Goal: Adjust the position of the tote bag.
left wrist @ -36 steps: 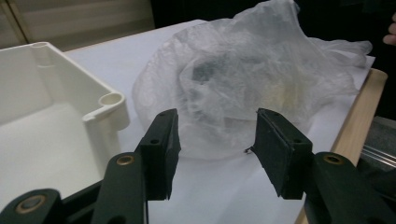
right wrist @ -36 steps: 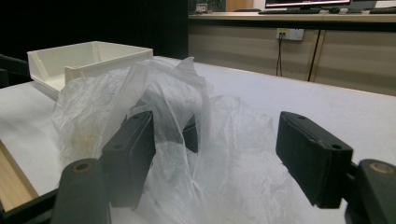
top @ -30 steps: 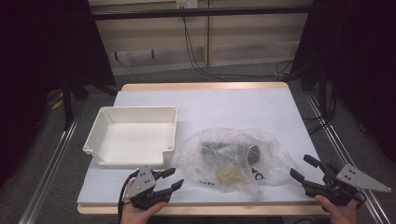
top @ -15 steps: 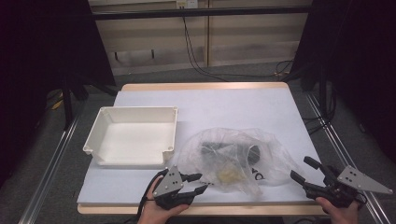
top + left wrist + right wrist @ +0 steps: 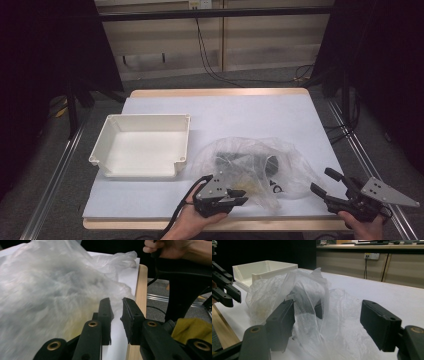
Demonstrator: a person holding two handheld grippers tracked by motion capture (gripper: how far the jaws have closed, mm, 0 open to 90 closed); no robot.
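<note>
1. Now your left gripper [image 5: 235, 196] has been closing its jaws, a narrow empty gap left, beside the plastic bag [image 5: 255, 165] on the tabletop's [image 5: 250, 115] near edge; pinch loose film
2. Right gripper [image 5: 330, 187], jaws wide and empty, stands ready

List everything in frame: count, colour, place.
plastic bag: 1, clear, crumpled, dark items inside, near middle of table, toward the front edge
bin: 1, white, open-topped, left of the bag
table: 1, white top with pale wood edge
cables: a few, black, on the floor behind the table
left tongs: 1, black, at the bag's near-left edge, jaws narrowly apart, just been closing, nothing clearly pinched
right tongs: 1, black, open, right of the bag
hands: 2, at the front edge
</note>
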